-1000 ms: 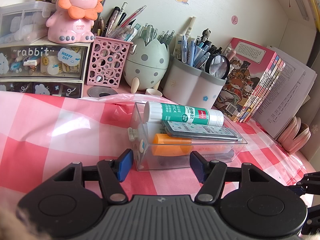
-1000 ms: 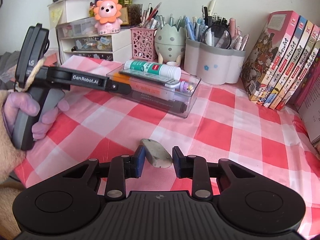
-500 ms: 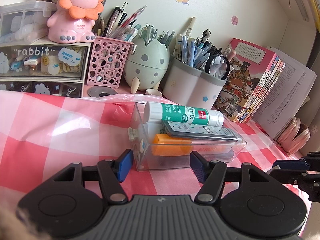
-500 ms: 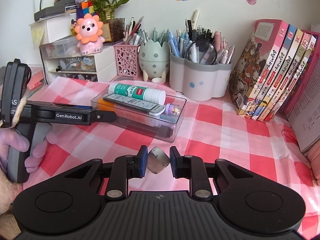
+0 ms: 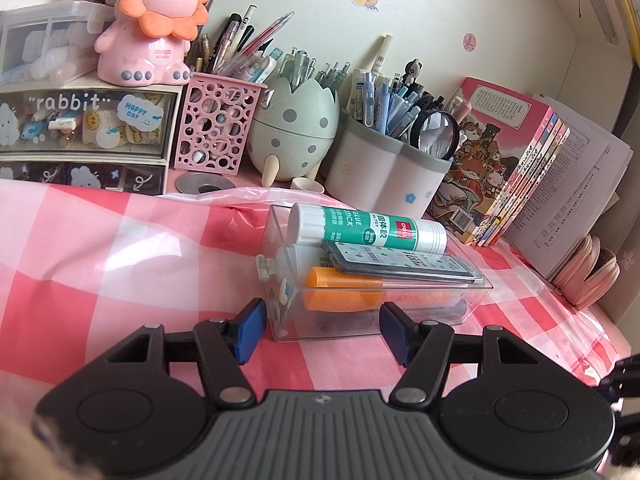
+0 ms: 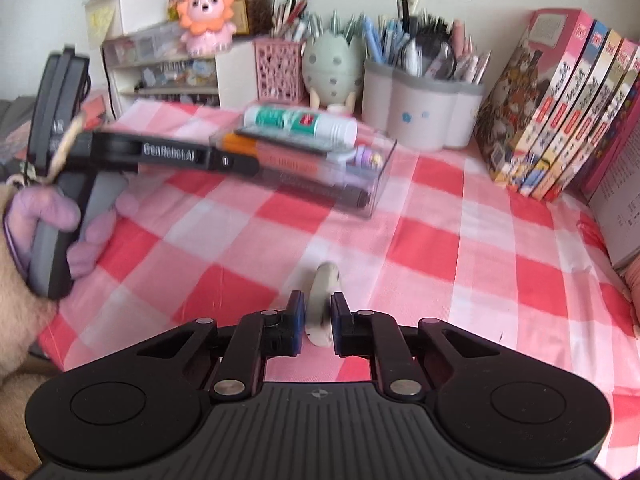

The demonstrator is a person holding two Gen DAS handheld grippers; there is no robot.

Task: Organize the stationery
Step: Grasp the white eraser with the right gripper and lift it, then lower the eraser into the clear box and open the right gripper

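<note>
the right gripper [image 6: 316, 322], its jaws just closed, is clamped on a grey eraser [image 6: 322, 300] near the surface's [image 6: 440, 240] front edge. farther back, the left gripper's [image 5: 322, 330] jaws clamp the clear stationery box [image 5: 400, 304] holding a glue stick [image 5: 366, 229].

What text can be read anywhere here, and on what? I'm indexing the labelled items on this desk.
"rabbit": drawer unit, upper drawer front.
"HAPPY DAY": cloud sticker on that drawer.
"GLUE STICK": green glue stick, lying on top of the clear box.
"GenRobot.AI": side of the left gripper.
Too small or blurred: pink lion chest logo, lead case print, book covers.
</note>
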